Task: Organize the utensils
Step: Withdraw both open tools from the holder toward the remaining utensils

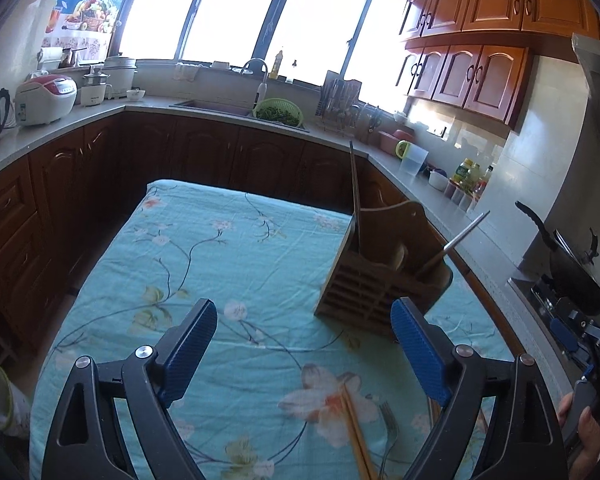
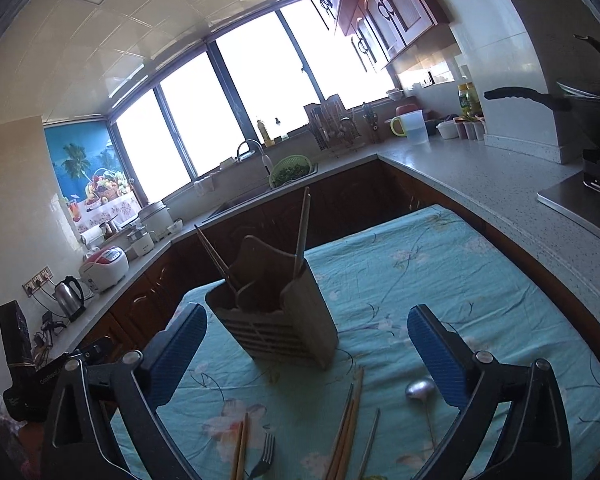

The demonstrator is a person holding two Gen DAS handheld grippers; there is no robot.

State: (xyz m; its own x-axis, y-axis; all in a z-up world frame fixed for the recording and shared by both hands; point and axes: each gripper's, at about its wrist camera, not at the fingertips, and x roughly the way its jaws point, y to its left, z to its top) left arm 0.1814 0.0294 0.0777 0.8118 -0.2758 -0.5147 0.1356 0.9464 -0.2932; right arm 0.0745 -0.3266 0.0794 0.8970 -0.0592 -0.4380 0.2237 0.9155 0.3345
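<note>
A wooden slatted utensil holder [image 1: 374, 292] [image 2: 276, 320] stands on the floral teal tablecloth [image 1: 204, 264] [image 2: 440, 272], with chopsticks [image 2: 216, 258] and a utensil handle [image 1: 460, 238] sticking out of it. My left gripper [image 1: 304, 344] is open and empty, above the cloth to the left of the holder. My right gripper [image 2: 308, 354] is open and empty, with the holder seen between its fingers. Loose on the cloth near me lie a pair of chopsticks [image 1: 356, 436] [image 2: 240, 448], a fork [image 1: 388, 428] [image 2: 264, 454], more chopsticks [image 2: 346, 428] and a metal spoon [image 2: 420, 390].
Kitchen counters [image 1: 80, 120] [image 2: 480, 176] wrap around the table on three sides. A sink with a green colander [image 1: 279, 111] is at the far side. A stove with a black pan [image 1: 572, 268] is on the right. The right gripper shows at the left wrist view's right edge [image 1: 580, 344].
</note>
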